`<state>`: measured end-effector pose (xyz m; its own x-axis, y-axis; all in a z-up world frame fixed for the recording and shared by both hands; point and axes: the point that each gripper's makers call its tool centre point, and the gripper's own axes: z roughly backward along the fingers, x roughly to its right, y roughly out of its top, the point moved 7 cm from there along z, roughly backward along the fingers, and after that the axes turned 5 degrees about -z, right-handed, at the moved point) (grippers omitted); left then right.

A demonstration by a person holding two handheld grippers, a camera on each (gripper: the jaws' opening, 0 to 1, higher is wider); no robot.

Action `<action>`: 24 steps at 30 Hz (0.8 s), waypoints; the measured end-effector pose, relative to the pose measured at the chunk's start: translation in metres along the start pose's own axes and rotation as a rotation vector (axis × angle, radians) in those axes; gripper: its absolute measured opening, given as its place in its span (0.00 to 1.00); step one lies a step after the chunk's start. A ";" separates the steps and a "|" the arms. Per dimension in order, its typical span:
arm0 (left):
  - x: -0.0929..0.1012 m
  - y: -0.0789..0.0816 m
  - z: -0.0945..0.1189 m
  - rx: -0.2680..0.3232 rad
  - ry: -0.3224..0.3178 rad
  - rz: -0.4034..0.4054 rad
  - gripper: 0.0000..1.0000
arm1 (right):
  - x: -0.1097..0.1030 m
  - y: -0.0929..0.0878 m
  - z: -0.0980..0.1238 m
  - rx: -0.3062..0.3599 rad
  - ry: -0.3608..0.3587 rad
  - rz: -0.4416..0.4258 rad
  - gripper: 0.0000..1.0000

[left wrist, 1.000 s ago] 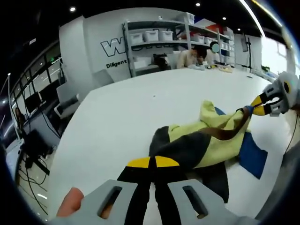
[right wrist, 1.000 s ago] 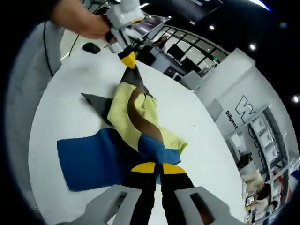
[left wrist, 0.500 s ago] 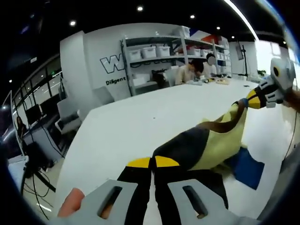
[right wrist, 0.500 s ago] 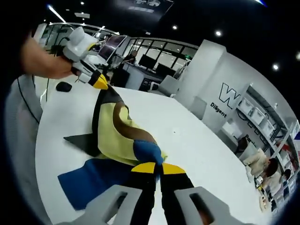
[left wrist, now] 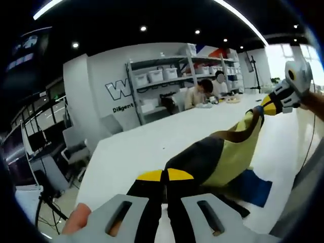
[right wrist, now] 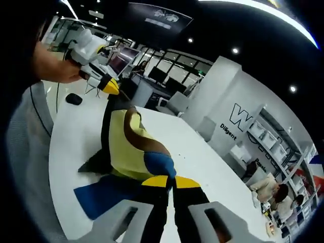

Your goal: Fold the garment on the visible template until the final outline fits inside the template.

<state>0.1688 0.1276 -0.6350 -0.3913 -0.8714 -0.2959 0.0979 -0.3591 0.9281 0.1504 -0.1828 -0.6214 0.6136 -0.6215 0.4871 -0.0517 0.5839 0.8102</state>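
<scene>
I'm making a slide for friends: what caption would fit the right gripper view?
Two hand-held claws stretch a yellow, black and blue garment up off a white table.

I count one garment [left wrist: 223, 157], one blue template [right wrist: 101, 195], one white table [left wrist: 147, 147], my two grippers [left wrist: 166, 174] [right wrist: 171, 181], and two people seated by the shelves [left wrist: 197, 93]

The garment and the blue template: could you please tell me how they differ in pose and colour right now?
The garment hangs stretched in the air between the left hand-held gripper and the right hand-held gripper; the template lies flat on the table. The garment is yellow, black and brown with a blue patch; the template is plain blue. Both are thin and flat-looking.
</scene>
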 end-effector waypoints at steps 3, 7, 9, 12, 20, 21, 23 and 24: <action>-0.002 0.016 0.019 0.046 0.013 -0.014 0.00 | -0.001 0.015 0.015 0.027 0.026 0.009 0.00; -0.002 0.044 0.047 0.129 0.021 -0.019 0.00 | -0.002 0.034 0.029 0.047 0.031 0.061 0.00; -0.004 0.061 0.057 0.177 0.033 -0.049 0.00 | 0.000 0.045 0.035 0.062 0.027 0.078 0.00; -0.009 0.080 0.063 0.239 0.047 -0.080 0.00 | 0.012 0.064 0.041 0.114 -0.015 0.104 0.00; -0.016 0.061 0.007 0.217 0.018 -0.035 0.00 | 0.038 0.029 -0.010 -0.012 -0.039 0.070 0.00; -0.013 0.050 -0.006 0.179 0.014 -0.045 0.00 | 0.037 0.027 -0.014 -0.016 -0.033 0.068 0.00; -0.011 0.032 -0.028 0.128 0.003 -0.075 0.00 | 0.037 0.010 -0.034 -0.058 -0.019 0.060 0.00; -0.010 0.020 -0.041 0.095 -0.001 -0.086 0.00 | 0.037 0.003 -0.041 -0.086 -0.016 0.057 0.00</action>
<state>0.2123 0.1159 -0.6227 -0.3951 -0.8385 -0.3753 -0.0228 -0.3994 0.9165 0.2049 -0.1831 -0.6144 0.5987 -0.5941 0.5372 -0.0176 0.6608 0.7503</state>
